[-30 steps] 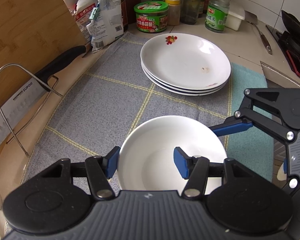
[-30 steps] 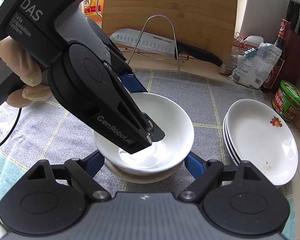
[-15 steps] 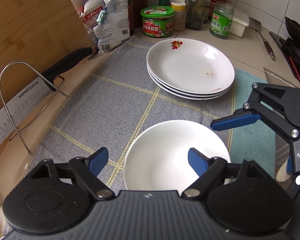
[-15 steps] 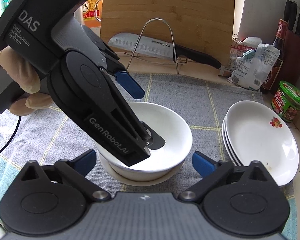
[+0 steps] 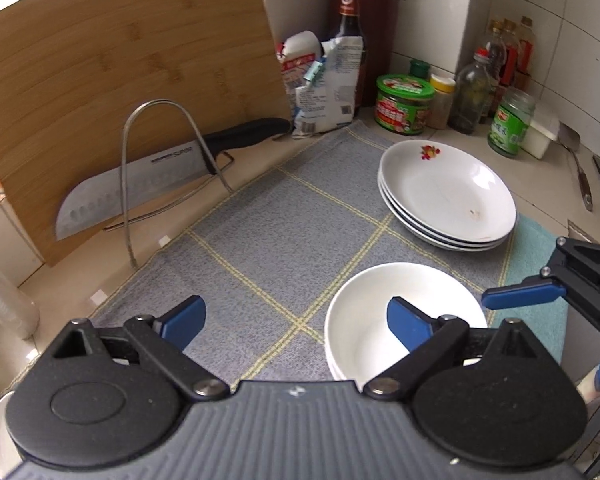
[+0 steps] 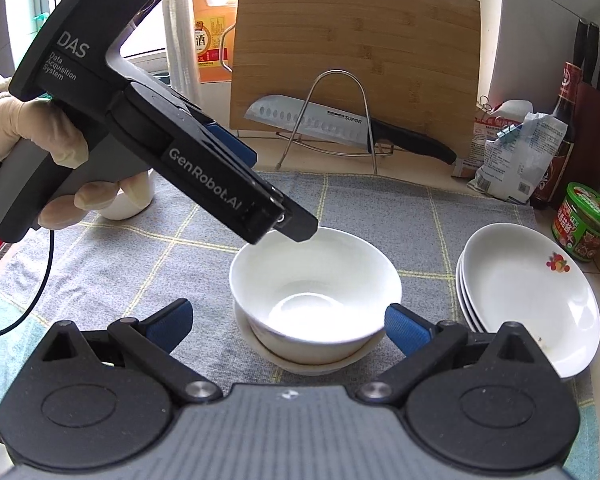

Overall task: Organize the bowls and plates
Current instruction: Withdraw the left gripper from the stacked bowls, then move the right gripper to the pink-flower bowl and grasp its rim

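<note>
Two white bowls sit nested on the grey checked cloth [image 5: 260,240]; the upper bowl [image 6: 316,280] [image 5: 400,284] rests in the lower bowl [image 6: 300,364]. To their right stands a stack of white plates [image 6: 532,296] [image 5: 448,192], the top one with a small fruit print. My right gripper [image 6: 288,322] is open wide, its fingers on either side of the bowls and clear of them. My left gripper [image 6: 278,196] [image 5: 296,320] hovers above the bowl's far left rim, its jaws opening. Its pads press on nothing. A gloved hand [image 6: 28,136] holds it.
A bamboo cutting board [image 6: 356,60] leans at the back, with a cleaver [image 6: 312,120] on a wire rack in front of it. Bags, bottles and jars [image 5: 404,104] crowd the back right corner. A white cup [image 6: 128,204] stands at the left and a teal cloth [image 5: 540,248] lies at the right.
The left gripper let go of the upper bowl's rim, spread its jaws and drew up and back to the left. The right gripper's jaws widened away from the bowls. The bowls stayed nested.
</note>
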{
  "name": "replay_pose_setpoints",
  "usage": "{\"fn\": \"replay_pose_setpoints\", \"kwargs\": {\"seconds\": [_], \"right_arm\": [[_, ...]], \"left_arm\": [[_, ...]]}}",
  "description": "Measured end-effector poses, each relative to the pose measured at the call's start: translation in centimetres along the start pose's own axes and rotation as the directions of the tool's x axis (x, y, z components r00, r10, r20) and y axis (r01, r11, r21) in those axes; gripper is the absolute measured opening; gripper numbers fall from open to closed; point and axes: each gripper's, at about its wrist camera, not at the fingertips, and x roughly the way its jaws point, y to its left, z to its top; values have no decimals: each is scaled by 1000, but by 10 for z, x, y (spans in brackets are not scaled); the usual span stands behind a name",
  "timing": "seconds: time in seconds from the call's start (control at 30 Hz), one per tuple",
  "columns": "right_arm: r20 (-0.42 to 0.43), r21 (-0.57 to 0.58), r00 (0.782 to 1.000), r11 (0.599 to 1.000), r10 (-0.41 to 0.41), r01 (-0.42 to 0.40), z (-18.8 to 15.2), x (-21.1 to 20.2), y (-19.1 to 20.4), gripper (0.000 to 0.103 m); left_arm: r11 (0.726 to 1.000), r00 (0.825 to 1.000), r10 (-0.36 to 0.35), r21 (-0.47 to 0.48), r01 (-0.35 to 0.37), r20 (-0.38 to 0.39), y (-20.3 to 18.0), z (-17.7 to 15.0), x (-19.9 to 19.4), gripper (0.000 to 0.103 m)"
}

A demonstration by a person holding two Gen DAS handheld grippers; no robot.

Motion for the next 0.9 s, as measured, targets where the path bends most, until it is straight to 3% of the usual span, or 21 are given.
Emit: {"fn": "replay_pose_setpoints", "kwargs": {"seconds": [0.23,0.37,0.5,0.7,0.77,0.9], "right_arm": [[-17,-51,1000,999,7,-8,-4,1,8,103],[-19,-64,1000,998,20,-21,-2,-2,8,103],[-18,-107,999,994,27,-28,2,1,11,103],[-5,-196,997,978,75,-75,19,12,28,103],[-4,-213,997,974,78,-77,26,18,37,103],[-7,-235,997,969,76,-76,42,35,62,103]], "left_arm": [[981,994,80,-181,-67,69,18,-32,-26,98],[948,974,207,-264,-178,87,19,-60,-41,98],[885,939,338,-358,-298,55,28,-90,-58,99],[782,902,431,-494,-380,-12,60,-133,-81,98],[772,898,440,-501,-392,-24,70,-144,-88,98],[782,896,442,-479,-399,-24,90,-162,-92,99]]}}
